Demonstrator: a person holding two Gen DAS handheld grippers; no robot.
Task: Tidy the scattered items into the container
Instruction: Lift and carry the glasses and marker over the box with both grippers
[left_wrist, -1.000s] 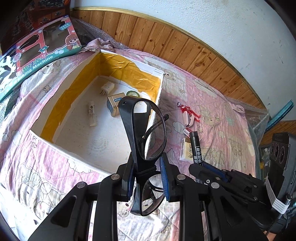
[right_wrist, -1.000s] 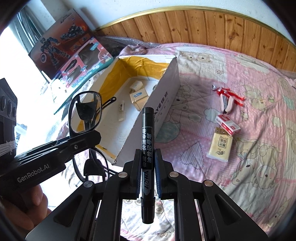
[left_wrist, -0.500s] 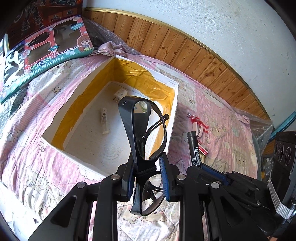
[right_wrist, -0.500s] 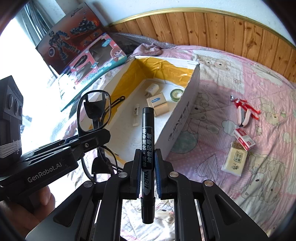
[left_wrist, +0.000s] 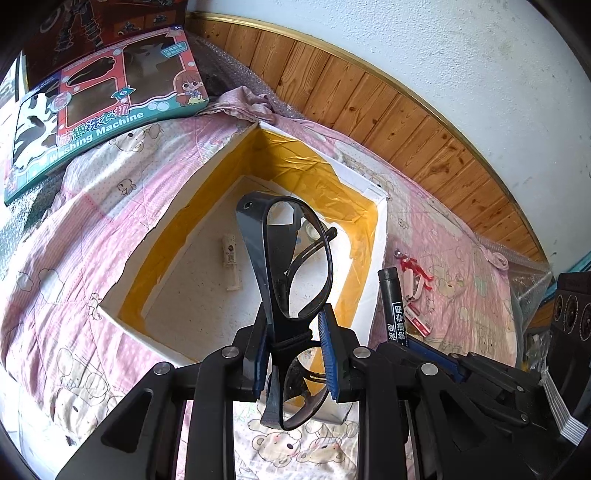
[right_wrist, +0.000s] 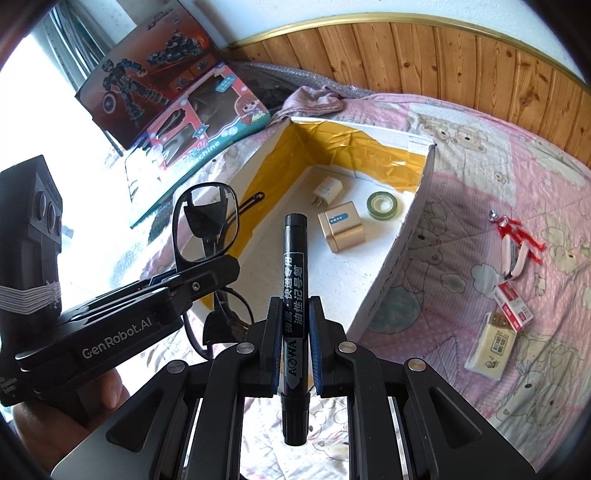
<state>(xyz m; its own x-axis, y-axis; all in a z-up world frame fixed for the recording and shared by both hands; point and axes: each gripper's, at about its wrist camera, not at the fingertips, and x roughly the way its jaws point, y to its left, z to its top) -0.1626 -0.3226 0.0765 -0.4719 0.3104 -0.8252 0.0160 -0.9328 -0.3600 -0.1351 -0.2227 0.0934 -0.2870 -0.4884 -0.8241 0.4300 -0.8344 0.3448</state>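
Note:
My left gripper (left_wrist: 293, 334) is shut on black-framed glasses (left_wrist: 295, 258), held upright over the near part of the open box (left_wrist: 378, 236) with yellow-lined walls. My right gripper (right_wrist: 293, 325) is shut on a black marker (right_wrist: 293, 266) that stands upright above the box's near edge. In the right wrist view the left gripper (right_wrist: 207, 273) with the glasses (right_wrist: 205, 229) is at the left. On the white box floor (right_wrist: 295, 206) lie a white charger (right_wrist: 327, 190), a gold box (right_wrist: 341, 230), a tape roll (right_wrist: 382, 204) and a small white stick (left_wrist: 229, 258).
On the pink bedspread right of the box lie a red figure toy (right_wrist: 517, 236), a red-and-white packet (right_wrist: 513, 306) and a yellow packet (right_wrist: 493, 345). Toy boxes (right_wrist: 207, 136) lean at the back left. A wood-panelled wall (left_wrist: 388, 110) runs behind the bed.
Both grippers have moved forward and left, nearer the box, each keeping its hold. The box now fills more of both views.

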